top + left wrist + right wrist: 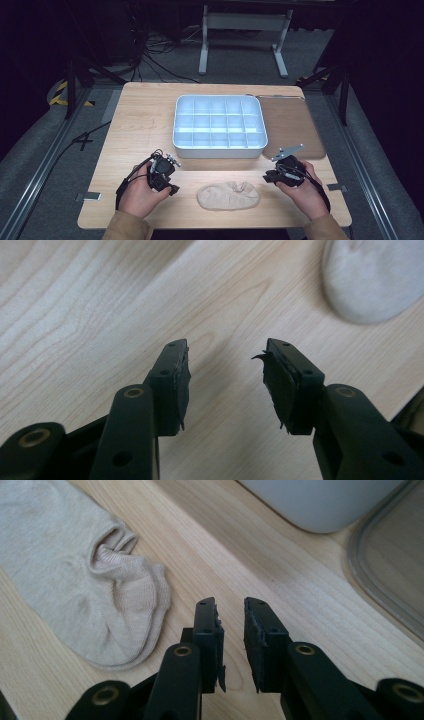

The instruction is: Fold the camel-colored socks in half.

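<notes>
While one sock [229, 195] lies flat, two grippers, one tray [219, 148]

Right gripper [231, 615] with a narrow empty gap, beige sock [85, 585] just beside, white organiser tray [320, 502] beyond

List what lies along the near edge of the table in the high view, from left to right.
Left gripper → beige sock → right gripper.
</notes>
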A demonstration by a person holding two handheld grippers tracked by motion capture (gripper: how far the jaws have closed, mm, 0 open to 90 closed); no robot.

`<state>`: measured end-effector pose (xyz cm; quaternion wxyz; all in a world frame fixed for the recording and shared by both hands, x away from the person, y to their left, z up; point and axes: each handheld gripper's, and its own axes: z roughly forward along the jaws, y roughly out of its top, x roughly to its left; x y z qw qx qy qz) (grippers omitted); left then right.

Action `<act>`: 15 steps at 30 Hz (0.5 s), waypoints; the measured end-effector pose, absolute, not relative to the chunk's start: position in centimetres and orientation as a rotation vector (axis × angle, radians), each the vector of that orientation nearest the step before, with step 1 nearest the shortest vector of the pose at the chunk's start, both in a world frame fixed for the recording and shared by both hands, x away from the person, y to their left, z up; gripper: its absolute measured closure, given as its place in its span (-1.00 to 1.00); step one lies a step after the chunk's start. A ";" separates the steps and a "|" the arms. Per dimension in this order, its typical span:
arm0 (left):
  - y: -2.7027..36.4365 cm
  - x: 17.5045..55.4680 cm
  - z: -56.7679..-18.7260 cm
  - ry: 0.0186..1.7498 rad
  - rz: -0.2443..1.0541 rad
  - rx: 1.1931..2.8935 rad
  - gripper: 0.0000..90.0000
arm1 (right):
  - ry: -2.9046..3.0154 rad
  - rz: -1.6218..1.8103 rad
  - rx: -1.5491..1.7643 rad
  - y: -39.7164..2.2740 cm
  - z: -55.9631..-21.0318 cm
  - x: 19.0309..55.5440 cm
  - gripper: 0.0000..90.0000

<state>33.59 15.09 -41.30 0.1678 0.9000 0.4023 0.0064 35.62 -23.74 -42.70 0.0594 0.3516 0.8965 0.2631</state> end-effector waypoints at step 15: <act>13.2 32.9 -39.3 1.050 -0.049 2.513 0.22 | 2.773 0.865 1.037 -23.7 -42.3 34.3 0.78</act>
